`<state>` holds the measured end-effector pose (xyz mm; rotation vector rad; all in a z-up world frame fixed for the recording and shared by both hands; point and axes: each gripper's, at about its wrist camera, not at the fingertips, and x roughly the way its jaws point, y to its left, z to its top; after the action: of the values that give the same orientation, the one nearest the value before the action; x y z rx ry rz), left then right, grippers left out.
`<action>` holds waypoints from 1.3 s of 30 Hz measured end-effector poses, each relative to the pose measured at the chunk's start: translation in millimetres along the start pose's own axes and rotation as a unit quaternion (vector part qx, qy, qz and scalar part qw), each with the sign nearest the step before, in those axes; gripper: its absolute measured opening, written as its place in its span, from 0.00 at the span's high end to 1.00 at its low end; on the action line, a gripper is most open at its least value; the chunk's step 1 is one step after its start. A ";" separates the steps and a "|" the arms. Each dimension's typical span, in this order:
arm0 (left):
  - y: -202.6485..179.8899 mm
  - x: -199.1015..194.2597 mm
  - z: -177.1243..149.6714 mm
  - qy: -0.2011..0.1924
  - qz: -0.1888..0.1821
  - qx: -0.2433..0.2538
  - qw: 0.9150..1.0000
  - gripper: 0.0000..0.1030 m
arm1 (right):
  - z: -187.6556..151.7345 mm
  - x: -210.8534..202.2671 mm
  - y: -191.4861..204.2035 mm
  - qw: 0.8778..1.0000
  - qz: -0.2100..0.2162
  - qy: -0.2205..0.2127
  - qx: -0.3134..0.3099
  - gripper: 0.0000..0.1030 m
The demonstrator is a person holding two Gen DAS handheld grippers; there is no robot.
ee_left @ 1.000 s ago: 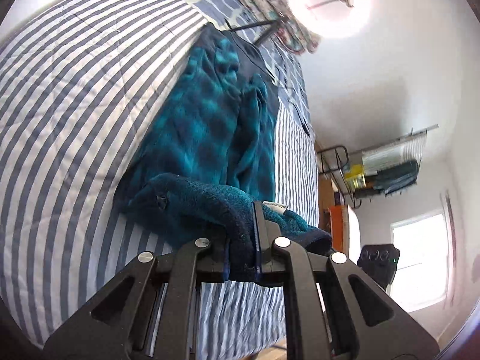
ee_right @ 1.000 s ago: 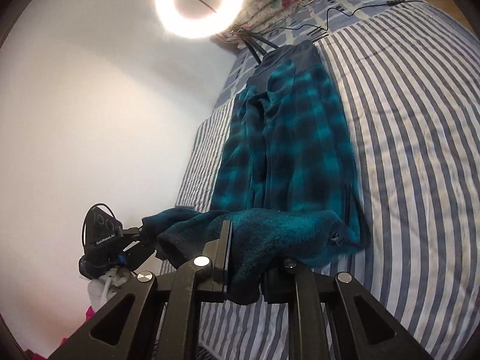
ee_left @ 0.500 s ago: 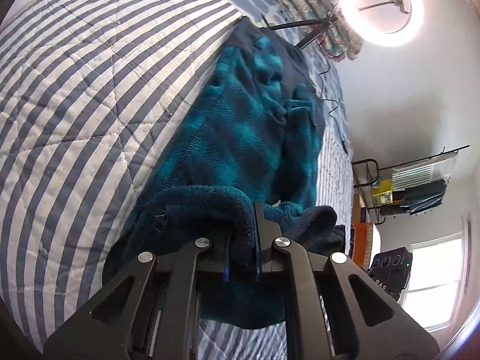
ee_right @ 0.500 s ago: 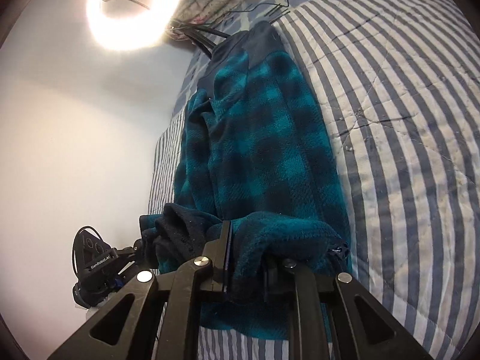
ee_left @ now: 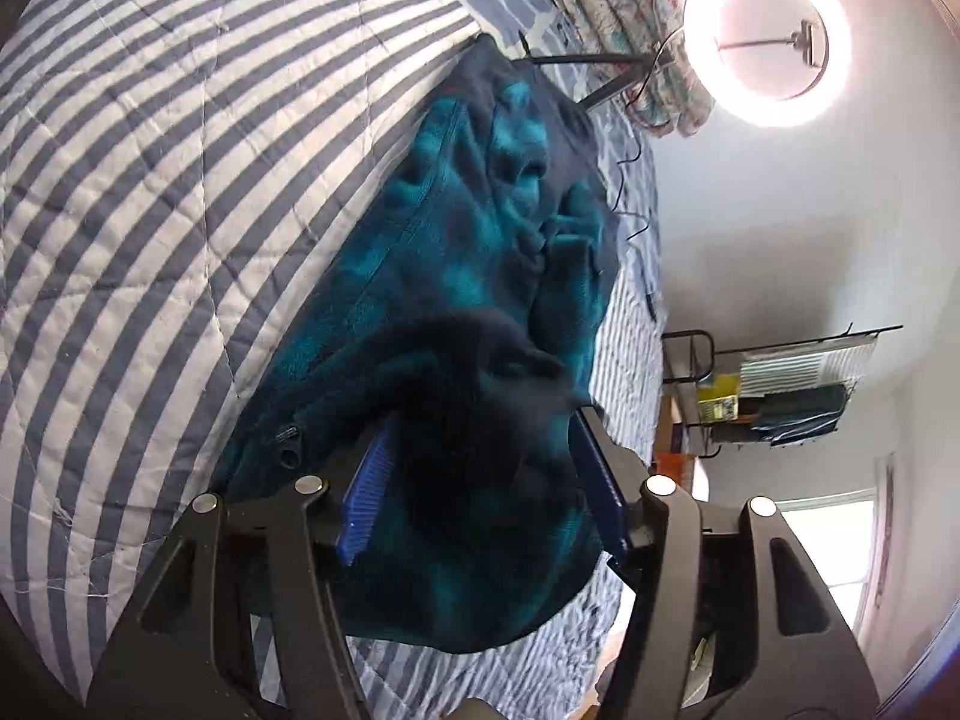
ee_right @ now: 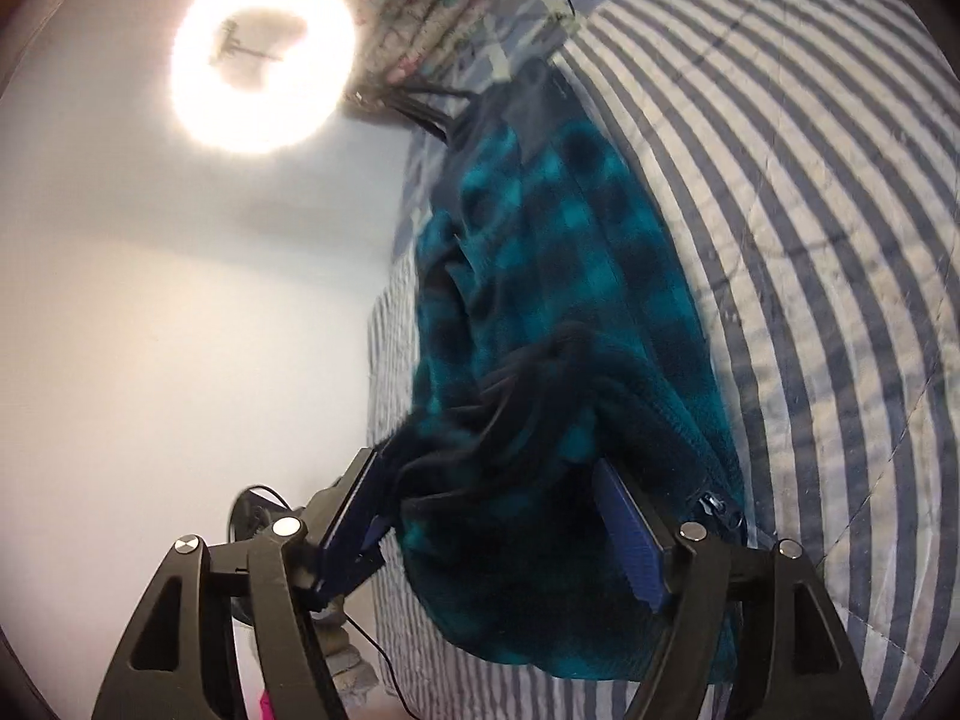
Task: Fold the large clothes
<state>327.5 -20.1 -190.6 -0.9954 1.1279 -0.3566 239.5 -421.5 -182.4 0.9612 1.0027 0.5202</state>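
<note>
Surroundings: striped quilt (ee_left: 180, 180) covers the bed; a lit ring light (ee_left: 768, 39) on a dark tripod stands at the far end, beside a floral pillow (ee_left: 630, 42). A wire rack (ee_left: 780, 384) holding items and a bright window (ee_left: 828, 540) show at the right of the left wrist view.
Obstructions: a dark bunched fold of fleece fills the space ahead of both sets of jaws, hiding the near hem.
Garment: teal plaid fleece jacket (ee_right: 570, 276) lies lengthwise on the quilt, near end doubled back over itself, zipper pull at its edge.
Left gripper (ee_left: 480, 480): pitched downward; jaws have just been opening, standing apart with fleece loose between the blue pads, no grip.
Right gripper (ee_right: 498, 510): likewise angled down; jaws just opened wide, fabric between them, unpressed.
</note>
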 end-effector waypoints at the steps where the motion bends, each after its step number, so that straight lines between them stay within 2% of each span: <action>1: 0.4 -2.9 2.6 0.000 -0.006 -0.005 1.000 0.42 | 1.6 -7.5 3.3 1.000 0.011 -0.005 -0.002 0.27; 4: 1.0 -16.6 10.8 -0.003 -0.018 -0.005 1.000 0.42 | -0.5 -25.9 23.6 0.998 0.007 -0.025 -0.053 0.29; 8: -1.1 -38.4 16.4 -0.021 0.012 0.059 0.998 0.42 | -27.7 -21.0 62.0 0.986 -0.027 -0.003 -0.165 0.51; 9: -0.4 -42.0 14.9 -0.021 0.024 0.081 0.996 0.44 | -39.0 -13.1 71.8 0.979 -0.037 0.009 -0.200 0.54; 10: 0.7 -43.8 13.1 -0.019 0.035 0.098 0.994 0.55 | -46.5 -6.2 78.3 0.973 -0.049 0.020 -0.224 0.60; 11: 2.6 -45.1 11.0 -0.014 0.044 0.112 0.993 0.60 | -57.3 4.8 86.9 0.963 -0.070 0.033 -0.260 0.64; 13: 6.8 -45.6 4.6 0.002 0.046 0.133 0.990 0.71 | -75.8 22.9 98.9 0.943 -0.096 0.050 -0.316 0.65; 14: 5.9 -44.9 0.4 0.009 0.042 0.146 0.988 0.73 | -83.5 31.4 102.2 0.934 -0.105 0.058 -0.336 0.67; 17: -9.4 -37.3 -14.7 0.017 0.050 0.210 0.976 0.74 | -94.8 49.1 104.2 0.914 -0.146 0.054 -0.374 0.67; 18: -19.8 -30.2 -22.2 0.023 0.056 0.246 0.967 0.74 | -96.1 52.6 101.8 0.911 -0.152 0.055 -0.380 0.67; 21: -39.0 -6.5 -35.8 0.023 0.089 0.318 0.943 0.74 | -92.5 59.5 94.0 0.910 -0.160 0.060 -0.377 0.67; 22: -40.8 0.8 -35.5 0.022 0.095 0.324 0.941 0.74 | -89.1 62.4 91.8 0.910 -0.163 0.058 -0.377 0.67; 26: -39.4 32.6 -18.7 0.003 0.120 0.309 0.943 0.74 | -75.2 80.3 91.0 0.900 -0.186 0.053 -0.390 0.67; 29: -21.8 55.6 4.0 0.002 0.136 0.265 0.955 0.76 | -64.5 98.3 84.7 0.890 -0.211 0.065 -0.399 0.68; 30: -9.2 64.4 11.5 0.011 0.139 0.241 0.960 0.85 | -60.7 104.4 76.5 0.890 -0.217 0.074 -0.393 0.68; 31: -2.3 68.9 15.7 0.014 0.135 0.232 0.963 0.90 | -57.5 109.8 67.0 0.893 -0.220 0.082 -0.383 0.68; 33: 3.6 68.6 18.2 0.012 0.119 0.233 0.965 0.90 | -55.7 111.8 59.1 0.900 -0.212 0.082 -0.372 0.68; 36: -4.2 58.6 14.2 0.013 0.125 0.255 0.959 0.91 | -51.3 98.4 62.8 0.910 -0.191 0.083 -0.357 0.68; 39: -16.1 28.1 2.9 -0.001 0.122 0.284 0.951 0.90 | -48.7 50.3 63.9 0.928 -0.158 0.046 -0.334 0.64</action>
<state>345.8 -46.8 -193.8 -0.3435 1.0462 -0.4463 223.5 -330.7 -160.5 0.1622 0.9438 0.5827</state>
